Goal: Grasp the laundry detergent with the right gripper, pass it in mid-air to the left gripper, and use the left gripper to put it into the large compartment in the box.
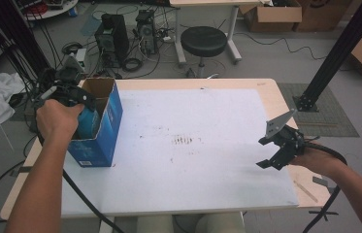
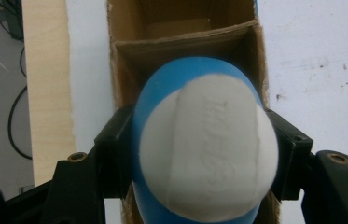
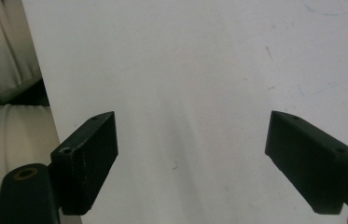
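So the left gripper (image 2: 199,154) has its two black jaws clamped on either side of a blue and white rounded object (image 2: 206,149). It's blue around the body with a white cap facing the camera. There's raised lettering moulded into the white part, but it's too soft to read in the left gripper view. The object sits right at the open top of a blue cardboard box (image 1: 102,127), partly down inside it. From the high view the left hand (image 1: 58,119) is over the box's near end.

Inside the box, one cardboard divider crosses just beyond the object, and there's another compartment past it. The box stands at the left edge of the white table mat (image 1: 188,145), with the bare wooden table (image 1: 271,92) rim showing beyond the mat. There's some print on the box's lower front face, unreadable here.

The right gripper (image 1: 274,145) is way over on the right side, near the mat's right edge, jaws spread wide with nothing between them. In the right gripper view it's just plain white mat under it.

One box, one blue and white object, two grippers. The whole middle of the mat between them is open, with just a few scuff marks (image 1: 183,141). A black stool (image 1: 203,41) stands on the floor behind the table.
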`<state>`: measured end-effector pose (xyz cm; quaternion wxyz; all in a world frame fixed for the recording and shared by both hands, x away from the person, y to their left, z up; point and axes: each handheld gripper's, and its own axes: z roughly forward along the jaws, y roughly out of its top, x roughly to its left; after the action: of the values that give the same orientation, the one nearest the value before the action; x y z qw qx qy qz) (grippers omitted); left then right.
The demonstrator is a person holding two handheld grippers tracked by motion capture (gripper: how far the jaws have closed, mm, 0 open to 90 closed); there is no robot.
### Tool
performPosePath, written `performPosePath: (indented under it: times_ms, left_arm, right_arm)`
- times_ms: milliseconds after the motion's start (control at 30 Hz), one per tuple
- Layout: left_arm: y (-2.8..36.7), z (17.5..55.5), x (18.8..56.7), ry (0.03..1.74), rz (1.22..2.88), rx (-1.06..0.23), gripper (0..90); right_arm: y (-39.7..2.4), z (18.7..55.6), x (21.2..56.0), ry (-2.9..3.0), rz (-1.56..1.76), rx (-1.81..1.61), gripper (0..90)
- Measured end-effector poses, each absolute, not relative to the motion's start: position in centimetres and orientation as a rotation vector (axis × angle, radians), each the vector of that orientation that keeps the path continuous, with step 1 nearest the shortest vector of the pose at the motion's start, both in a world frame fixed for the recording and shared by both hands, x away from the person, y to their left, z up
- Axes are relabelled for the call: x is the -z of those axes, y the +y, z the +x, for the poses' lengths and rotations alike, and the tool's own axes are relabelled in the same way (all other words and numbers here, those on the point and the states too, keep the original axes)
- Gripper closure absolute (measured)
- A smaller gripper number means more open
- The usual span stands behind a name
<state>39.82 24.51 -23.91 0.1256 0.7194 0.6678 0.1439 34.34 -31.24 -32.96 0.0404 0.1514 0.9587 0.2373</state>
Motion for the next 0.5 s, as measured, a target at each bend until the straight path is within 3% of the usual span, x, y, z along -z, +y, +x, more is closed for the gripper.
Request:
performPosePath:
  times_ms: [500]
  left_arm:
    - [24.6,40.1,26.6,1.951,2.118,-0.386,38.2]
  right_arm:
    - [-31.1,34.5,33.4,2.944,0.478,-0.724,17.3]
